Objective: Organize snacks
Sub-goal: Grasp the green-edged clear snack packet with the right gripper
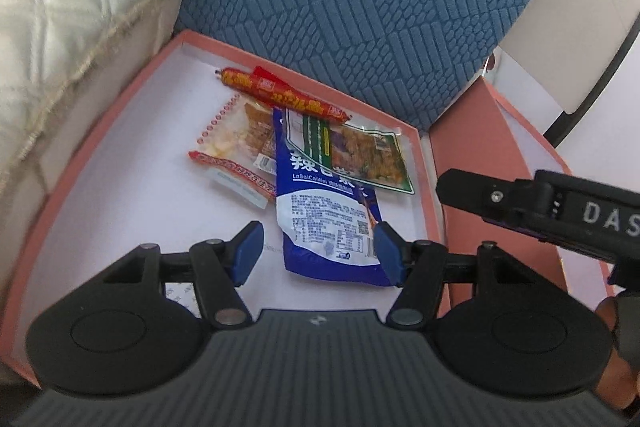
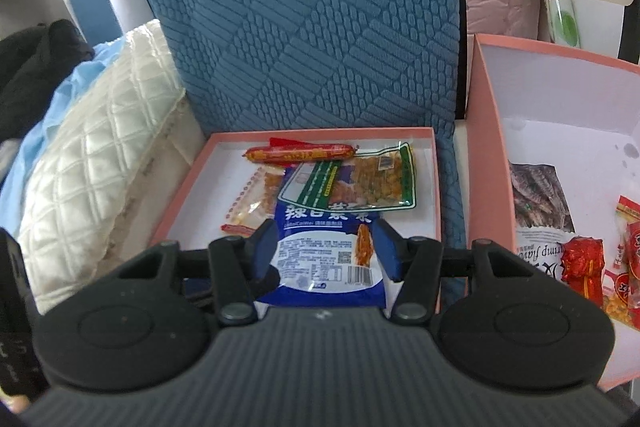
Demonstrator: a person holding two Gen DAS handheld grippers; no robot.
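Snacks (image 1: 320, 163) heaped in tray (image 1: 120, 131) for sorting; left claw (image 1: 318, 249), right claw (image 2: 322, 251) apart, empty, above blue pouch (image 2: 320, 263).

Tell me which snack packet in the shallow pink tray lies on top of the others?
The blue and white pouch: it overlaps the green-edged packet and the red-edged one.

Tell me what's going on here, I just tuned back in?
A person is sorting snacks between two pink boxes. The shallow box holds a sausage stick, a green-edged packet, a red-trimmed clear packet and a blue-and-white pouch on top. Both grippers are over it: the right gripper open astride the pouch, the left gripper open just left of it. The deeper box holds more snacks.
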